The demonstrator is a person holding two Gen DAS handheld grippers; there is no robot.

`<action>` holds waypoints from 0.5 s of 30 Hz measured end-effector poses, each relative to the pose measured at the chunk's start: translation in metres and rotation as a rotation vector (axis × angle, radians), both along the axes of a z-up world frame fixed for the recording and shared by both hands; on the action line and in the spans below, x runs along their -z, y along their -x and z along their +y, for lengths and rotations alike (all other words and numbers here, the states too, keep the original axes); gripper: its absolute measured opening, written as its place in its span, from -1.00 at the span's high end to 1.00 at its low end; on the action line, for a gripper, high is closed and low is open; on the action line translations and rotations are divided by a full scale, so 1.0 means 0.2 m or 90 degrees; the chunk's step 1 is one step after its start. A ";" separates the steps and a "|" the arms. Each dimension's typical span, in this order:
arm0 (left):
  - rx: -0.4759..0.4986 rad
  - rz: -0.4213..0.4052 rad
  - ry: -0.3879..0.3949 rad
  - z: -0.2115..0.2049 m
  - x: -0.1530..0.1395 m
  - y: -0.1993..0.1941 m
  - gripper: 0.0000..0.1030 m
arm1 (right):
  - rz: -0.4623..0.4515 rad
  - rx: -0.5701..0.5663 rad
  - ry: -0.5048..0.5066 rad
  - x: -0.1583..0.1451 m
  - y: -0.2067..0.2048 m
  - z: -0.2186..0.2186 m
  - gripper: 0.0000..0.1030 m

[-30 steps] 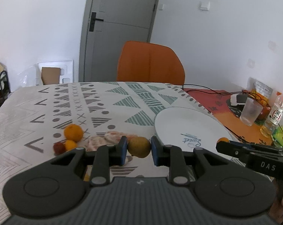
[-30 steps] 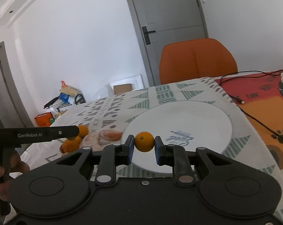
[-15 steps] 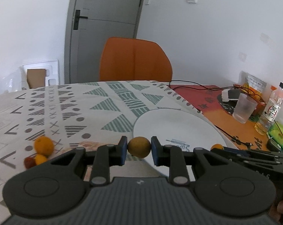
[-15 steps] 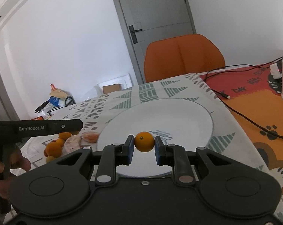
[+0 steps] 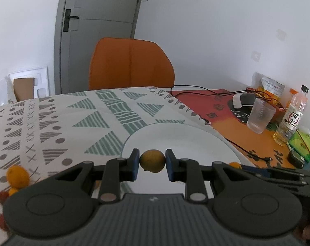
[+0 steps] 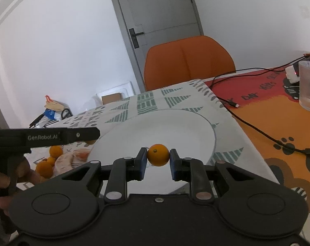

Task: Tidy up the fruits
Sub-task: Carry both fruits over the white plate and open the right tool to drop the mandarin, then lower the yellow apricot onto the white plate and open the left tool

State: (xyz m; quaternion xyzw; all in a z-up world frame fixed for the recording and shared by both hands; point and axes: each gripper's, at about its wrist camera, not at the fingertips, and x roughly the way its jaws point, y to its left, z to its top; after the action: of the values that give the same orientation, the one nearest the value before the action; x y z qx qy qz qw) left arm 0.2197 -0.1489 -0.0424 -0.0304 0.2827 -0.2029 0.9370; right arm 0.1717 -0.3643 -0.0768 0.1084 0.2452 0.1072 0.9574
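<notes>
My left gripper (image 5: 152,161) is shut on a dull yellow-brown fruit (image 5: 152,161) and holds it over the near left rim of the white plate (image 5: 181,141). My right gripper (image 6: 158,154) is shut on a small orange fruit (image 6: 158,154) and holds it over the near part of the same plate (image 6: 155,131). The right gripper's fruit also shows in the left wrist view (image 5: 235,165). Several small oranges (image 6: 45,167) and a dark red fruit (image 5: 3,195) lie on the patterned tablecloth left of the plate.
An orange chair (image 5: 131,63) stands at the far table edge. At the right are a clear ribbed glass (image 5: 260,115), a drink bottle (image 5: 291,115), black cables (image 6: 255,127), a charger and a green packet (image 5: 302,143). A pinkish wrapper (image 6: 79,155) lies beside the plate.
Both grippers have moved right and forward with their fruits, from beside the plate to over it. The loose oranges have slid to the left edge of the views.
</notes>
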 end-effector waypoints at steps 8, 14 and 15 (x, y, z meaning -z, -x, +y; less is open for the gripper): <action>0.023 0.006 0.007 -0.07 0.02 -0.05 0.50 | 0.002 0.019 0.000 -0.01 0.00 -0.03 0.34; 0.018 0.014 0.010 -0.08 0.03 -0.04 0.50 | 0.005 0.026 -0.003 -0.01 0.00 -0.04 0.27; 0.018 0.014 0.010 -0.08 0.03 -0.04 0.50 | 0.004 0.025 -0.003 -0.01 0.00 -0.03 0.25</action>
State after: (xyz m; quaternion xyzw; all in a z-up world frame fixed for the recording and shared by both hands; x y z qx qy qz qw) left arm 0.2274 -0.1642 -0.0490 -0.0361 0.2915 -0.2180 0.9307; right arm 0.1713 -0.3705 -0.0744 0.1159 0.2459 0.0883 0.9583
